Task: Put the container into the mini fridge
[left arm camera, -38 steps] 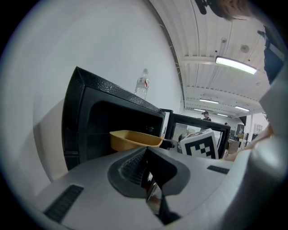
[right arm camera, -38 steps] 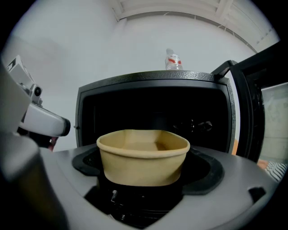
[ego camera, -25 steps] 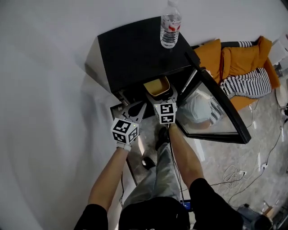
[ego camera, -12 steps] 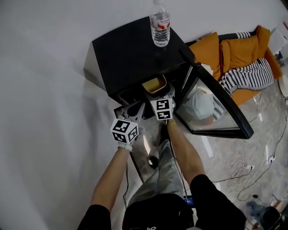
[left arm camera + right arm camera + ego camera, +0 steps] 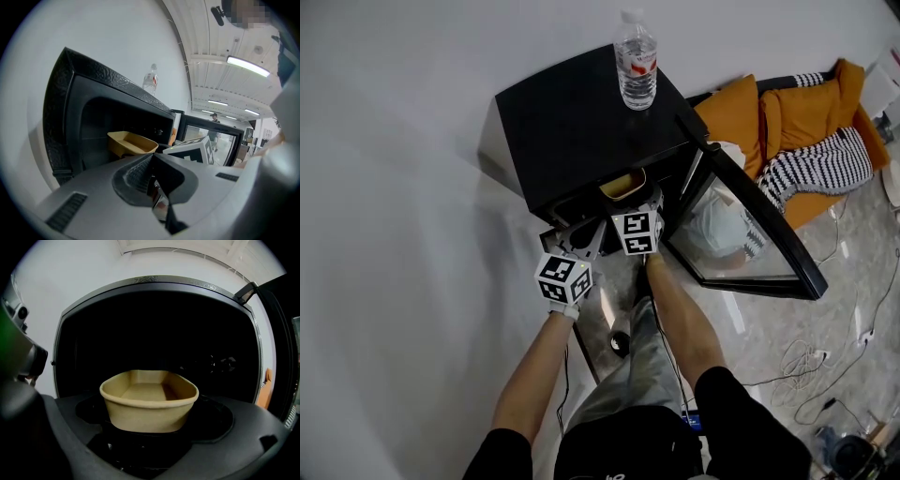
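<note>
Since a second ago the tan container (image 5: 622, 184) has slid further under the top of the mini fridge (image 5: 572, 112), so less of it shows from above. The left claw (image 5: 154, 186), grey moulded plastic with ribbed pads, is pressed together on nothing, just left of the opening. The container is a smooth oval tub with a rolled rim. The right claw (image 5: 149, 430) pinches its near end, and its far end reaches into the dark cavity. The glass door (image 5: 750, 234) stands open at right. A clear plastic bottle (image 5: 636, 61) stands upright on the fridge's textured black top.
</note>
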`<state>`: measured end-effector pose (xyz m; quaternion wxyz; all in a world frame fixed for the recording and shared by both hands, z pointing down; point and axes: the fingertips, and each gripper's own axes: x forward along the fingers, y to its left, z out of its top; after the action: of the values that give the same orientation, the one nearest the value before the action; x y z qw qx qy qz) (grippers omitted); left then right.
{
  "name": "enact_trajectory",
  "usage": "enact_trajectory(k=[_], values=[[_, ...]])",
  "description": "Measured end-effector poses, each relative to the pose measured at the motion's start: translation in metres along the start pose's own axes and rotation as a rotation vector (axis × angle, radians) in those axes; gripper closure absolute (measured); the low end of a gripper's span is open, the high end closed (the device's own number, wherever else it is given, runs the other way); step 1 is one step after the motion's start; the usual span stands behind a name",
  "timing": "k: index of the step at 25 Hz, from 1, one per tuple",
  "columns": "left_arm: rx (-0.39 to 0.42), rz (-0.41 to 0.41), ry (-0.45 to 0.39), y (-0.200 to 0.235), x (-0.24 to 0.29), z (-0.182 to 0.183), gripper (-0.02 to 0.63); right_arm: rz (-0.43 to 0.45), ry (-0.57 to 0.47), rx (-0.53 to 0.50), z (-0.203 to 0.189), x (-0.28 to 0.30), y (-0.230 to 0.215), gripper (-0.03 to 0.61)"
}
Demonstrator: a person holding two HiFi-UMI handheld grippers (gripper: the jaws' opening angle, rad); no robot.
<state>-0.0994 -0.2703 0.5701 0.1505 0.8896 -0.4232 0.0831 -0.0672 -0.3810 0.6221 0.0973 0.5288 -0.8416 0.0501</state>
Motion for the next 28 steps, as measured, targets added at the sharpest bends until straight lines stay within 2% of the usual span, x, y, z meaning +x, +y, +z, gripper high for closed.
enact_trajectory(k=[28], values=[[-0.010,-0.002,-0.001,0.0076,0.0053,0.0044,0.606,0.048,0.000,0.000,0.0022,0.0050,0.0080,0.038]])
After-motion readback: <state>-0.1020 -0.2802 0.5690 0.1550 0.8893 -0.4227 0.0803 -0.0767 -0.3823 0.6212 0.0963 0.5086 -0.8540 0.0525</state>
